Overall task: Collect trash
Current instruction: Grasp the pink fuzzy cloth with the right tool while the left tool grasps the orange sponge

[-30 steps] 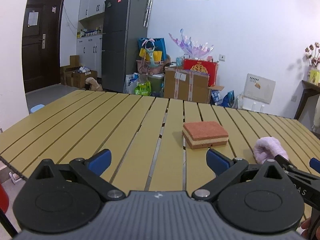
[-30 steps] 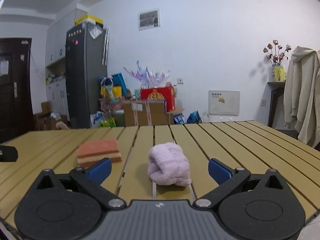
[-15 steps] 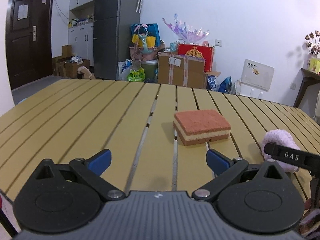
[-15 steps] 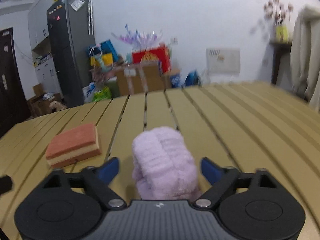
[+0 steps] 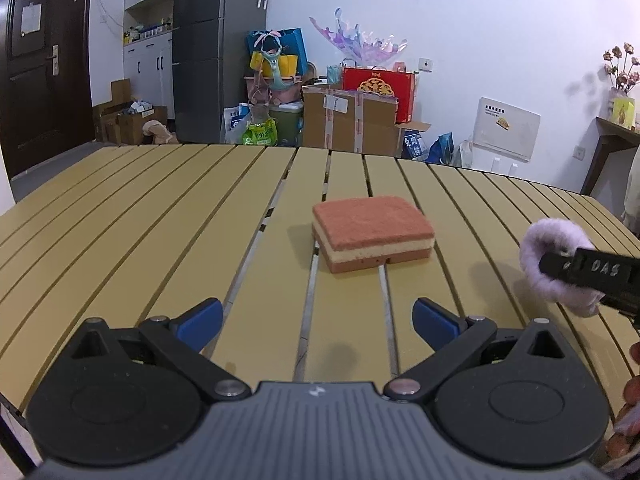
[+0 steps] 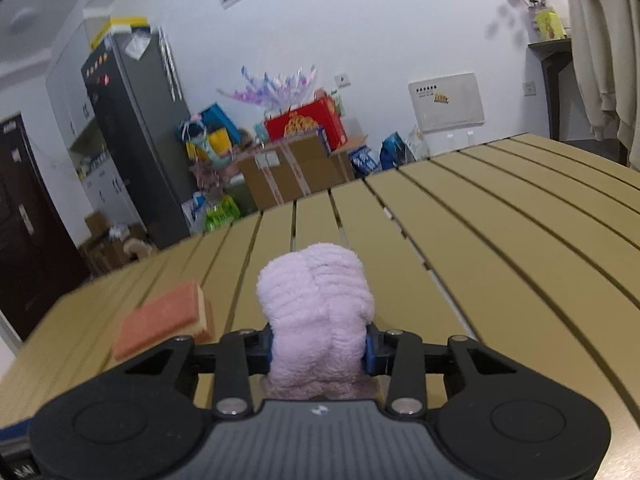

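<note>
A fluffy lilac cloth roll (image 6: pixel 316 300) sits between the blue pads of my right gripper (image 6: pixel 319 348), whose jaws are closing and press on both its sides. From the left wrist view the same lilac cloth roll (image 5: pixel 550 260) shows at the right edge, with the right gripper's black finger (image 5: pixel 588 270) across it. An orange sponge (image 5: pixel 372 232) with a cream middle layer lies on the yellow slatted table (image 5: pixel 160 220), ahead of my left gripper (image 5: pixel 318 316), which stands open and empty. That orange sponge (image 6: pixel 164 324) lies left of the cloth in the right wrist view.
Past the table's far edge stand a grey fridge (image 5: pixel 218 48), cardboard boxes (image 5: pixel 348 120), bags and a red gift box (image 5: pixel 378 88). A dark door (image 5: pixel 36 60) is at the far left. A coat (image 6: pixel 604 56) hangs beyond the right side of the table.
My right gripper moved in over the lilac cloth roll, tilted, and its jaws closed from wide apart onto the roll. My left gripper drew nearer to the sponge.
</note>
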Motion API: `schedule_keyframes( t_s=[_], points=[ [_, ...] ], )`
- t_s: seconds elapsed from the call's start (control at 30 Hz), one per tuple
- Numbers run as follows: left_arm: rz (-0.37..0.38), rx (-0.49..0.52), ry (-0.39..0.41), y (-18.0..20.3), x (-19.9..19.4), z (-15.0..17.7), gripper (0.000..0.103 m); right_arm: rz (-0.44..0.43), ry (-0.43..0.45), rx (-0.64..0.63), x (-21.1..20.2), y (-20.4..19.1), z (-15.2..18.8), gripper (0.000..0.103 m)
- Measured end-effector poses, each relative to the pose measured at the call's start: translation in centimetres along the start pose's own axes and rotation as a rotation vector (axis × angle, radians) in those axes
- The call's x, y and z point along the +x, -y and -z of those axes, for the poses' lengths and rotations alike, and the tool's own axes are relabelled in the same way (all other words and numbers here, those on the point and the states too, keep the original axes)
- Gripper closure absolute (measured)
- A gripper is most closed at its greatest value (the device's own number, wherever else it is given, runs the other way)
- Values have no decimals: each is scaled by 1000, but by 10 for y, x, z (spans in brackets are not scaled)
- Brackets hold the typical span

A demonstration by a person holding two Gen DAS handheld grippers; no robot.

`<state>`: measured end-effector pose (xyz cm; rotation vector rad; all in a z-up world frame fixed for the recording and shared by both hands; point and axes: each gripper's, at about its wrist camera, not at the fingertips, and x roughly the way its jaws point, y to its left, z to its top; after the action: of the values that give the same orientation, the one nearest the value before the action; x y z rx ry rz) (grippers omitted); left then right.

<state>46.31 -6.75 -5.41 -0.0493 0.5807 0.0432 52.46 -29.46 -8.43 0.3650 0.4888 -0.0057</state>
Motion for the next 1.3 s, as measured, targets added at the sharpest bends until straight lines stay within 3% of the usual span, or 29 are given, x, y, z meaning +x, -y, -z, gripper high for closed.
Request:
schedule_keyframes(
  t_s=[0.43, 0.8, 1.1, 1.3],
  points=[
    [-8, 60, -87, 48, 33, -54, 0, -7, 71, 147, -6, 54, -17, 67],
    [-105, 44, -178, 82, 97, -81, 0, 21, 59, 205, 10, 78, -18, 67],
    [-189, -7, -249, 76, 137, -90, 0, -5, 47, 230, 21, 79, -14, 67],
    [-189, -26, -296, 72, 147, -88, 0, -17, 33, 225, 31, 74, -15, 67]
  ],
)
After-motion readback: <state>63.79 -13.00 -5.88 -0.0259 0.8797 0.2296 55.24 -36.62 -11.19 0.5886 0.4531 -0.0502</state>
